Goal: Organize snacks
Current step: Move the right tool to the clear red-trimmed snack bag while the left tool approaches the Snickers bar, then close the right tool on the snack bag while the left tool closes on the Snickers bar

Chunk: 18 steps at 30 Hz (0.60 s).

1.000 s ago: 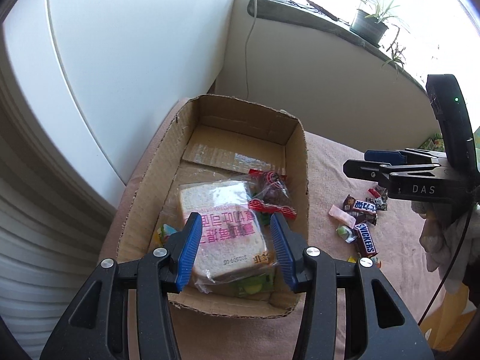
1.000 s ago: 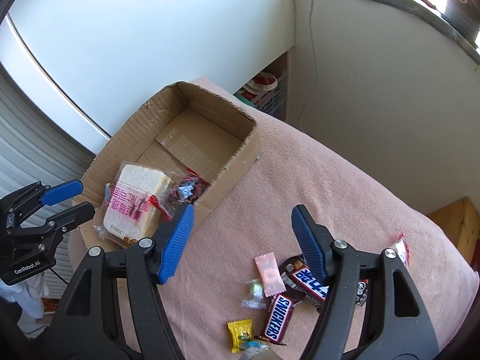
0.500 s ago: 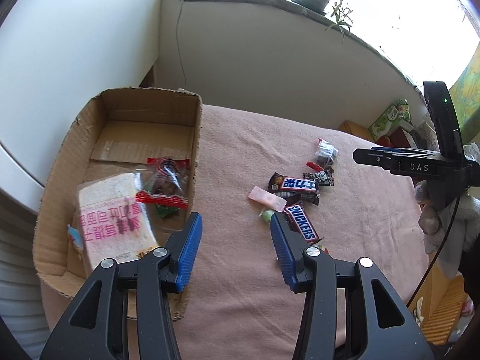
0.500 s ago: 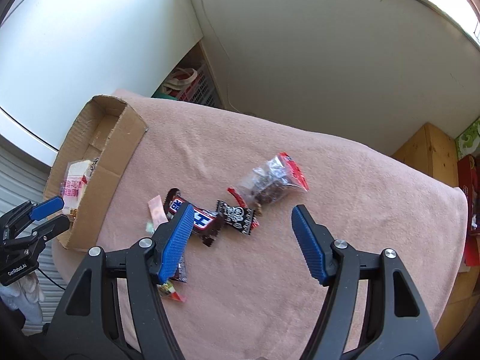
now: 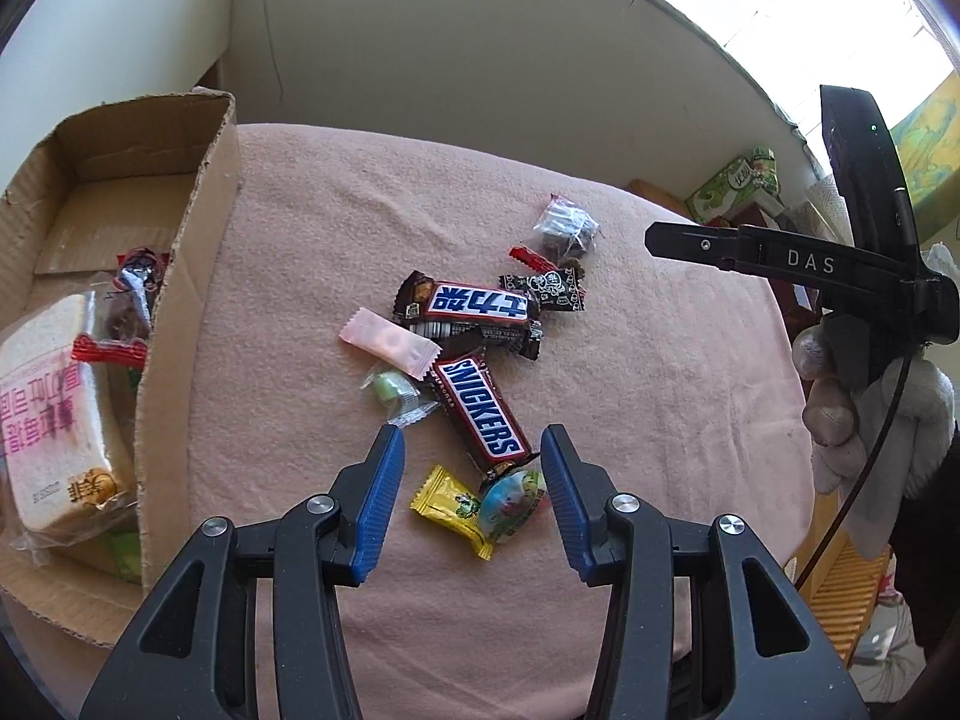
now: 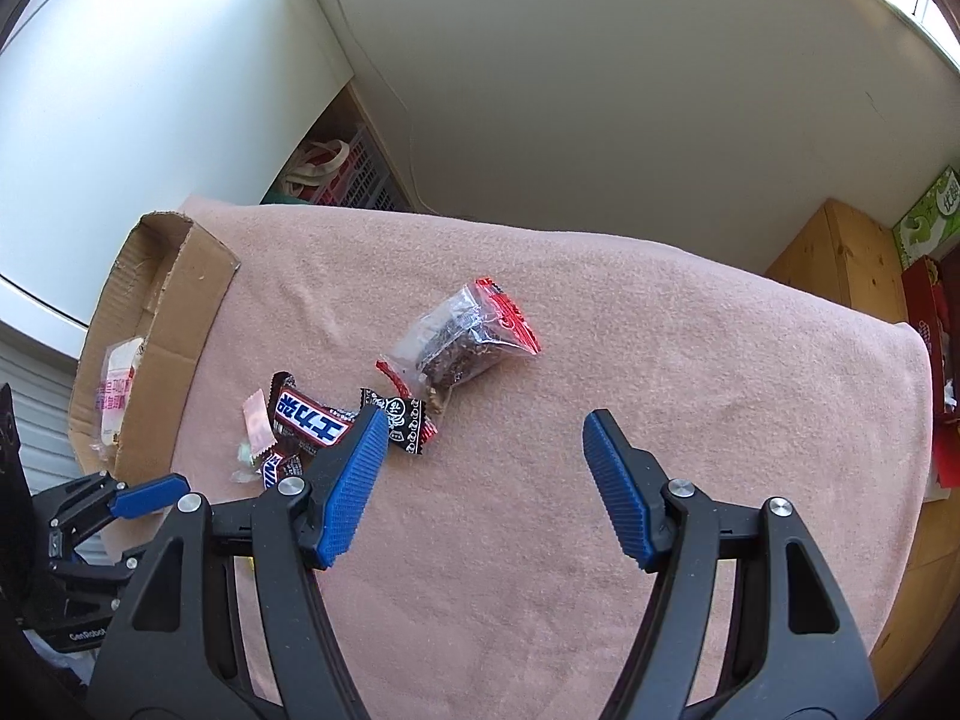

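Observation:
My left gripper [image 5: 471,450] is open above loose snacks on the pink cloth: a Snickers bar [image 5: 480,414], a yellow candy [image 5: 453,507] and a round blue-green candy [image 5: 510,504] lie between its jaws. Beyond lie a second Snickers bar [image 5: 477,312], a pink sachet [image 5: 390,342], a green candy [image 5: 393,390], a black packet [image 5: 549,288] and a clear bag of dark snacks [image 5: 564,228]. The cardboard box [image 5: 186,276] at left holds wrapped bread [image 5: 54,408]. My right gripper [image 6: 486,438] is open and empty, nearer than the clear bag [image 6: 462,342].
The pink cloth [image 6: 660,360] covers the table and drops off at the right and near edges. A white wall runs behind. A wooden crate [image 6: 840,258] and a green box [image 6: 927,216] stand at right. A basket [image 6: 354,180] sits on the floor behind the table.
Both grippers have swung right, away from the box and over the loose snacks. The left one now straddles the Snickers bar and small candies. Both stay open.

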{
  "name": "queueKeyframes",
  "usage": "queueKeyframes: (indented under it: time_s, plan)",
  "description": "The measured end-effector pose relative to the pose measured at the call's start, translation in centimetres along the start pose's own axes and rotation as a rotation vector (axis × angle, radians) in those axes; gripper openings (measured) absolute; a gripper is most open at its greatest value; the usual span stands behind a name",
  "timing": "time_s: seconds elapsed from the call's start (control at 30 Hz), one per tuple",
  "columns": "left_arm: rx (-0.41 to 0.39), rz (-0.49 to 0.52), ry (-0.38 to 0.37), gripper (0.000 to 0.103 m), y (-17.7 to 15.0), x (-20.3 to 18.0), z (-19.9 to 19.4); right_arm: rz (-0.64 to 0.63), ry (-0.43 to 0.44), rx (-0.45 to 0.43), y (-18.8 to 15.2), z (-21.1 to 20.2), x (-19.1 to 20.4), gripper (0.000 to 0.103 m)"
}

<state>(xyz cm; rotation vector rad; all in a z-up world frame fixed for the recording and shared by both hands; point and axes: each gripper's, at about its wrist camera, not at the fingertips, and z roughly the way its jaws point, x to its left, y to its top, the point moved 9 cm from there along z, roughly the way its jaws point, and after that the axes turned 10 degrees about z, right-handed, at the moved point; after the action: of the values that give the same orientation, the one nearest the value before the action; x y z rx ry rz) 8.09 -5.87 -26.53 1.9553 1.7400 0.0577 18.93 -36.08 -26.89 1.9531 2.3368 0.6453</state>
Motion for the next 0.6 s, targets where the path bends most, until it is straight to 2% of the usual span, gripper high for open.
queueKeyframes:
  time_s: [0.1,0.23,0.6]
  plan:
    - [0.020,-0.014,-0.026,0.045,0.1,-0.5,1.0,0.022,-0.005,0.008,0.6,1.1,0.1,0.070]
    - [0.059,-0.036,-0.053,0.038,0.0,-1.2,2.6,0.093,0.009,0.049,1.3,2.9,-0.1,0.070]
    - [0.122,-0.049,-0.013,0.038,0.3,-1.4,5.6,0.251,0.042,0.119,2.2,6.3,0.3,0.070]
